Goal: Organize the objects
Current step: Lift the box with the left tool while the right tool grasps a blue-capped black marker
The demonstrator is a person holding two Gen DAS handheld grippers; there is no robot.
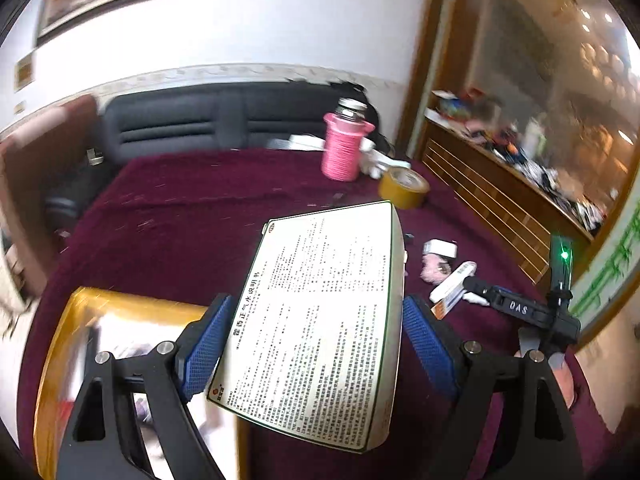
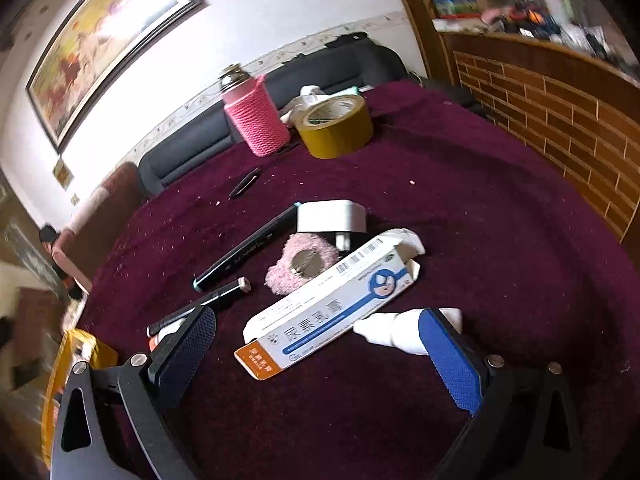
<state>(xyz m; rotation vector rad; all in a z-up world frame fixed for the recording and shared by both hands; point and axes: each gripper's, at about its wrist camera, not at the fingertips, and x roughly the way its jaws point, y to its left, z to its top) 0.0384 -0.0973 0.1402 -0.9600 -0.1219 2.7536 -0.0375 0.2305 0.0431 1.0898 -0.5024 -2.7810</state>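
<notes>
The left claw (image 1: 316,344) pinched a medicine box (image 1: 320,320) above the tabletop (image 1: 180,216), beside a yellow bin (image 1: 60,360). The right claw (image 2: 320,344) stood spread around an ointment box (image 2: 328,304); beyond lay markers (image 2: 244,248), tape (image 2: 336,126).

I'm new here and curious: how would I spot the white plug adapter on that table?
On the dark red tablecloth, find the long white and blue carton. Just behind it, past the pink fluffy puff, sits the plug adapter, the only plain white cube.

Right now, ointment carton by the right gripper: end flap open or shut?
Open. The blue-and-white ointment carton lies flat on the cloth, far-end flaps splayed outward.
</notes>
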